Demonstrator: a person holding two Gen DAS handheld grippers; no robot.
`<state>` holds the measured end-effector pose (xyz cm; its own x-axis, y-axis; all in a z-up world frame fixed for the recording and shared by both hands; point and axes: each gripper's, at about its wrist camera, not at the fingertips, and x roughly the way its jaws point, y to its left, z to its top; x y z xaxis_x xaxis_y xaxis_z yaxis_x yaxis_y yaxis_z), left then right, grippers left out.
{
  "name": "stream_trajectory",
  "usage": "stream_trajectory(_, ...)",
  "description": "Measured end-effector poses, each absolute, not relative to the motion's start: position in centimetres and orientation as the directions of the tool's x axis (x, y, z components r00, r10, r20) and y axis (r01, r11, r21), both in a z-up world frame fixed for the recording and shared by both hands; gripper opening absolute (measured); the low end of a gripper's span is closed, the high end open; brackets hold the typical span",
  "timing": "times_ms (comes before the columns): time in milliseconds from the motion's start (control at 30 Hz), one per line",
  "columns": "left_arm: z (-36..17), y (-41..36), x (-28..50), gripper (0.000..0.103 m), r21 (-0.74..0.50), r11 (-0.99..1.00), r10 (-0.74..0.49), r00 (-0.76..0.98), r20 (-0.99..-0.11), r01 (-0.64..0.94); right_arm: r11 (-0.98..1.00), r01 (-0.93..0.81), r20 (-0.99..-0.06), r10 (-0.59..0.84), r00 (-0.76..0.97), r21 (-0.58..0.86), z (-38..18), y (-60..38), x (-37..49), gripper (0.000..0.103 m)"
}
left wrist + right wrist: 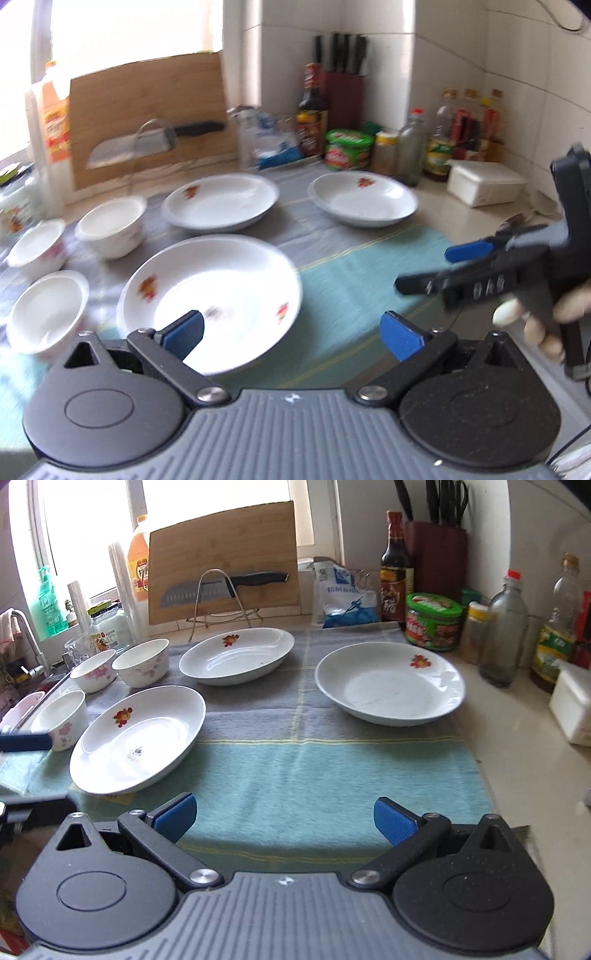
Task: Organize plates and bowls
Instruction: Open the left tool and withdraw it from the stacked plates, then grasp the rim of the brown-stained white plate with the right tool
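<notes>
Kitchen counter with three plates and three bowls laid on a striped cloth [295, 738]. The left gripper [291, 334] stands with its blue pads spread wide and nothing between them; the nearest plate [221, 295] lies just ahead of and partly behind its left pad, untouched as far as the blurred view allows. The right gripper [284, 818] is likewise released, its jaws apart over bare cloth, with that same plate [147, 734] ahead to its left and a second plate [391, 686] ahead to its right, both well clear of the pads. A third plate [236, 655] sits farther back, near the cutting board [221, 554] that leans at the window with a knife [221, 587] on a wire rack before it. The three bowls [140, 661] [94, 670] [62, 718] cluster at the cloth's left edge, upright, beside the nearest plate. In the left wrist view the right gripper appears at the right edge, held by a hand [546, 321]. Bottles and jars [434, 622] line the tiled corner behind.
</notes>
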<state>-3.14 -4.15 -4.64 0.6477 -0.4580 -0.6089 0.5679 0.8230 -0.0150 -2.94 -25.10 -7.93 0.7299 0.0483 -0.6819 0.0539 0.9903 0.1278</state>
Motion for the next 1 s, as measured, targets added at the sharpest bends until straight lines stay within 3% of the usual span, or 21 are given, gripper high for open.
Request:
stream_trajectory(333, -8.7, 1.1, -0.8, 0.101, 0.029, 0.884, -0.323, 0.654, -0.684, 0.467, 0.989, 0.026, -0.688, 0.083, 0.721, 0.146, -7.3, -22.1, 1.1, 0.103)
stream_trajectory(1000, -12.0, 2.1, 3.7, 0.102, 0.020, 0.732, -0.487, 0.544, -0.683, 0.681, 0.991, 0.053, -0.743, 0.058, 0.667, 0.125, -7.8, -18.1, 5.5, 0.103)
